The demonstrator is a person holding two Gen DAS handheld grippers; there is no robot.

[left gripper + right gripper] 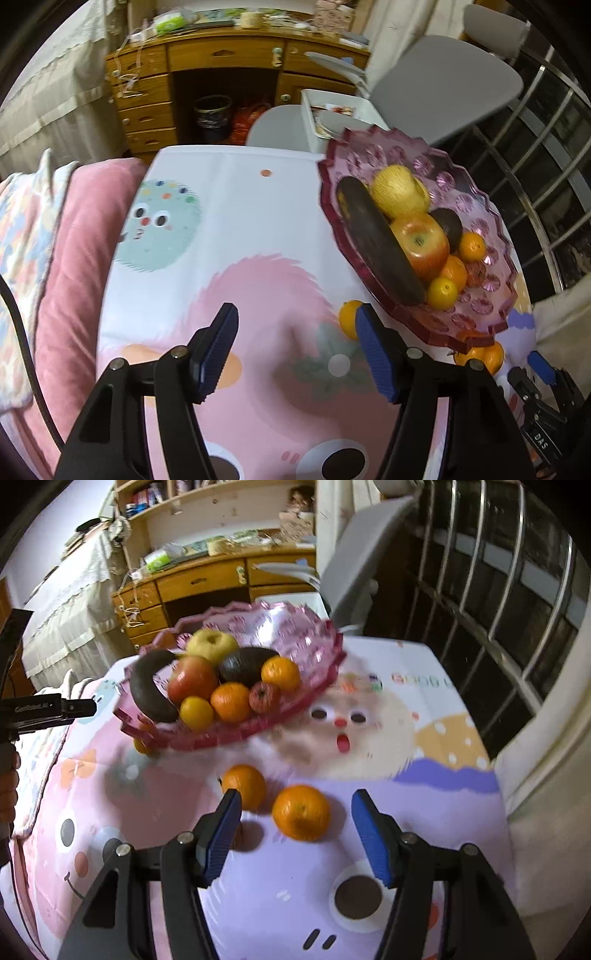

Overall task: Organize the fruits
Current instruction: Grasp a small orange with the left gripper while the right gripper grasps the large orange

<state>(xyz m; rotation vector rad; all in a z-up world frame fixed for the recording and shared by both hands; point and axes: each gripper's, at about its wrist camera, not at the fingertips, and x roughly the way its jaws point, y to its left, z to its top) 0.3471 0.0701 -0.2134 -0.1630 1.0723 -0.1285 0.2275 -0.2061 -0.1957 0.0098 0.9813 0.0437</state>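
Observation:
A pink glass fruit bowl (476, 295) (317, 653) stands on the cartoon tablecloth. It holds a dark banana (373, 236) (147, 686), a yellow apple (397, 190) (212, 642), a red apple (419, 240) (192, 679), an avocado (243, 664) and several oranges. Loose oranges lie on the cloth: one (349, 317) beside the bowl near my left gripper's right finger, and two (301, 812) (245, 784) right in front of my right gripper. My left gripper (297, 347) is open and empty. My right gripper (295, 830) is open and empty, and shows at the left wrist view's lower right (535, 373).
A pink cushion and blanket (74, 240) lie left of the table. A wooden desk (221, 74) and grey chairs (443, 85) stand behind. A barred window (498, 609) is at the right. A white bin (332, 110) sits behind the bowl.

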